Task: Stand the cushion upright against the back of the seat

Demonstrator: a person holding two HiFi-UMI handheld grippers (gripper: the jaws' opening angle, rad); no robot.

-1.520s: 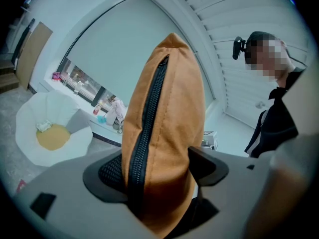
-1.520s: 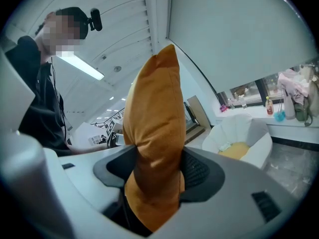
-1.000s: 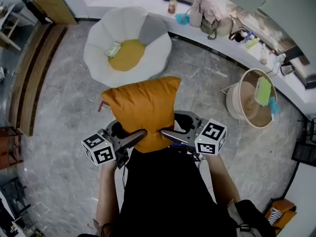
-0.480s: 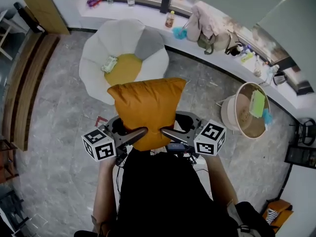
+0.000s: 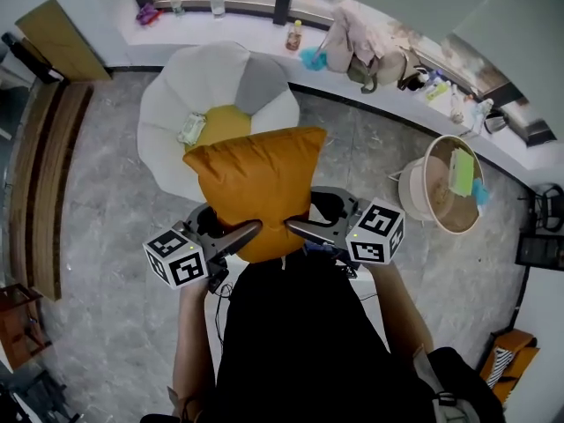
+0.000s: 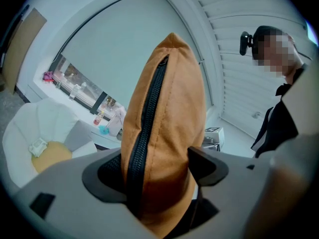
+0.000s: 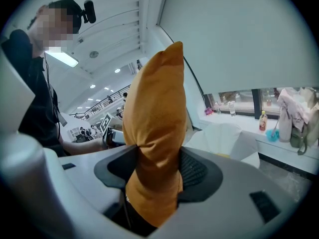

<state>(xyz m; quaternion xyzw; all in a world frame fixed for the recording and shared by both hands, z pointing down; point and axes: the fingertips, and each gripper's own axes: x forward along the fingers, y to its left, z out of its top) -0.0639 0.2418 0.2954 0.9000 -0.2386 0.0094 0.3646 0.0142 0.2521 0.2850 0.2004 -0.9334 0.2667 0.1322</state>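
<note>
We saw the plump orange cushion [image 5: 257,183] held off the floor, its near lower edge pinched between the jaws of the left gripper [image 5: 238,234] and the right gripper [image 5: 304,230], with a black zip running up its left edge. Farther off stood the seat [image 5: 189,77], a white petal-shaped chair with a yellow pad, apart from the cushion.

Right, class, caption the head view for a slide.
Left gripper and right gripper clamp an orange cushion, white chair ahead.
</note>
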